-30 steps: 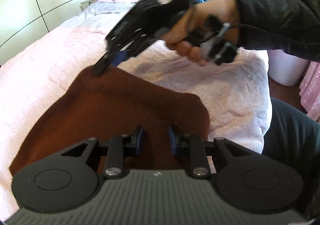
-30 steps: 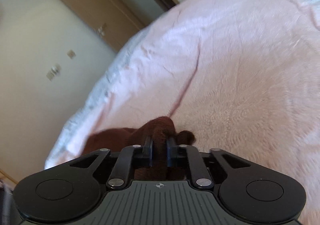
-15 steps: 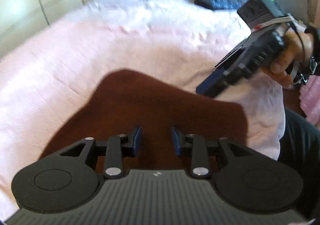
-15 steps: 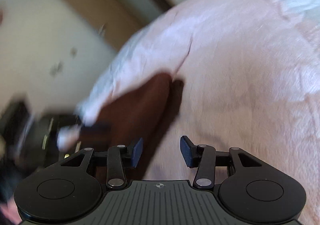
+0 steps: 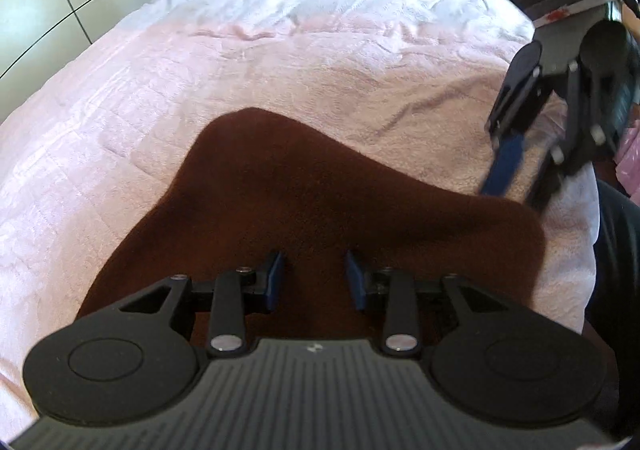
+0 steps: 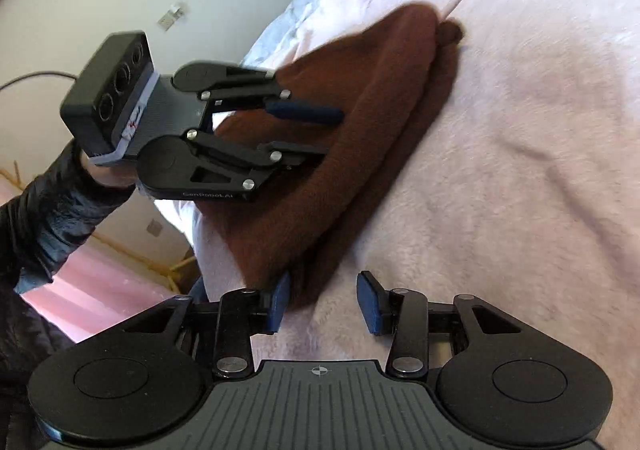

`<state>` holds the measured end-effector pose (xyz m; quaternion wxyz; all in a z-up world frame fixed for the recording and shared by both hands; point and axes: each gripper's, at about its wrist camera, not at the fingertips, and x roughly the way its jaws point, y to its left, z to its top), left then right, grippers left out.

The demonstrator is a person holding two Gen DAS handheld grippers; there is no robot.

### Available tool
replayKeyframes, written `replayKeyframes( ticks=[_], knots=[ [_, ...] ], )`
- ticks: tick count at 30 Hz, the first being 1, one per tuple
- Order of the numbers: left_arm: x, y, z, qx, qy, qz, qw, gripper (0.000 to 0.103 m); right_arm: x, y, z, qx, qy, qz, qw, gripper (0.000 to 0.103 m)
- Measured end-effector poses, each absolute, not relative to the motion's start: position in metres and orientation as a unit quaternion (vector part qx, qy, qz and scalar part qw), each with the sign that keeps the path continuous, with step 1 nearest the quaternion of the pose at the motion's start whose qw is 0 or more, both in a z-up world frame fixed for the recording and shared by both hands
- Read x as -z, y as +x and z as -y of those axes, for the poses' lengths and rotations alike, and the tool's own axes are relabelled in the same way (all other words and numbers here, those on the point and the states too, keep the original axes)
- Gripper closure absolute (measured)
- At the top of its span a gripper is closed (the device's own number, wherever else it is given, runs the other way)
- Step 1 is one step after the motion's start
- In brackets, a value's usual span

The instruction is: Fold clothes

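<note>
brown garment [image 5: 320, 201] near edge hidden, right gripper [image 5: 516, 173] blurred

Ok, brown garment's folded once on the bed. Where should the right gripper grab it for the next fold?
Probably the near corner of the brown garment, just ahead of the open right gripper. The layers end there in a stacked edge on the pink bedspread, so come in low from the bedspread side and pinch both layers.
</note>
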<state>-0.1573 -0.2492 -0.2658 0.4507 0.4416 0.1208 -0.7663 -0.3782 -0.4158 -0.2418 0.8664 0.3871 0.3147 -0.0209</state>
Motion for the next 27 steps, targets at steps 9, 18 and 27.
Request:
replayKeyframes(
  ticks=[9,18,27],
  knots=[
    [0.234,-0.093,0.232,0.722,0.422,-0.108,0.537,0.071,0.242,-0.383,0.46,0.109,0.466,-0.147,0.865,0.02],
    [0.279,-0.031,0.239,0.699,0.39,-0.183,0.572,0.069,0.282,-0.288,0.525,0.156,0.463,-0.206,0.848,0.071],
    [0.245,-0.011,0.211,0.693,0.332,-0.196,0.609,0.069,0.249,-0.299,0.505,0.198,0.408,-0.233,0.86,0.075]
  ],
)
